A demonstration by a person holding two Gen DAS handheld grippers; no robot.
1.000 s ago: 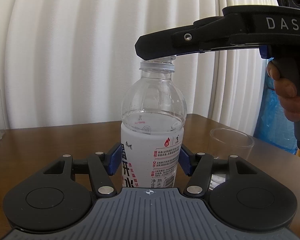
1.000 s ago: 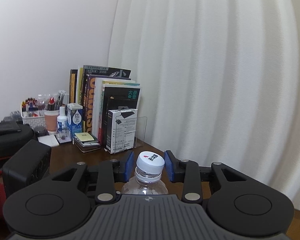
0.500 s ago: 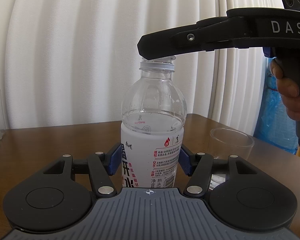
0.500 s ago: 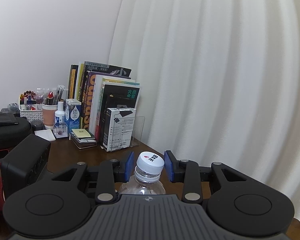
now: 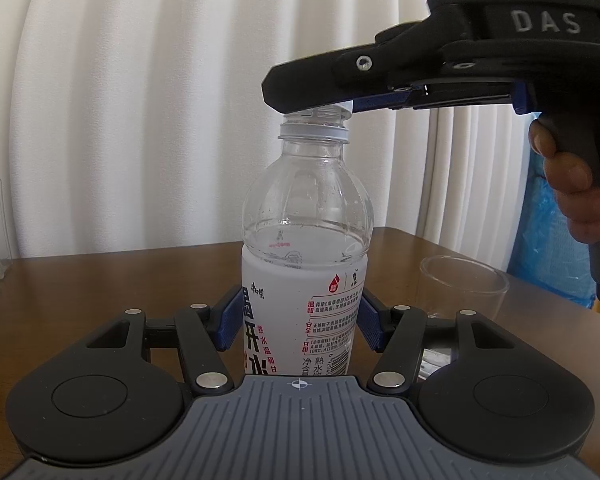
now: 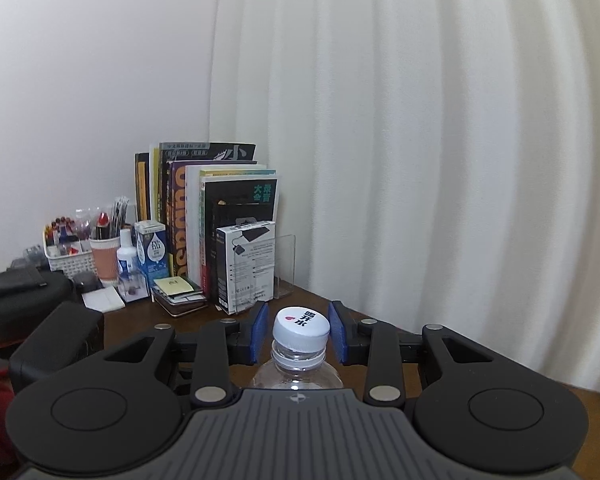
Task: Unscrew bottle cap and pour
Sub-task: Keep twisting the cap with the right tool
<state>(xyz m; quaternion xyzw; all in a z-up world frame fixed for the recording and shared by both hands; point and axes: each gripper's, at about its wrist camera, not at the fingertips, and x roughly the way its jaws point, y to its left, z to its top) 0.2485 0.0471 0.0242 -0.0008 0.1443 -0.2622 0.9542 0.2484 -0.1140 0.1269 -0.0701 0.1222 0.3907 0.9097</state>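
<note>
Left wrist view shows your left gripper (image 5: 300,322) clamped on the water bottle (image 5: 306,256), its blue pads (image 5: 230,322) pressed against the white label on both sides, low on the body. The bottle stands upright on the brown table (image 5: 100,280), roughly half full. Your right gripper (image 5: 312,98) reaches in from the right at the top of the bottle, and your right hand (image 5: 572,184) wraps its black handle. An empty clear glass (image 5: 462,294) stands on the table just right of the bottle, apart from it. Behind hangs a white curtain (image 5: 160,100). From the right wrist view, your right gripper (image 6: 298,334) has its two blue pads (image 6: 259,332) on either side of the white cap (image 6: 300,328), with a narrow gap visible on each side, so the fingers are apart and not squeezing it. The cap sits on the bottle neck (image 6: 298,360). Farther back on the table stand a row of books (image 6: 208,216), a white box (image 6: 246,266) and a basket of pens (image 6: 70,248).
</note>
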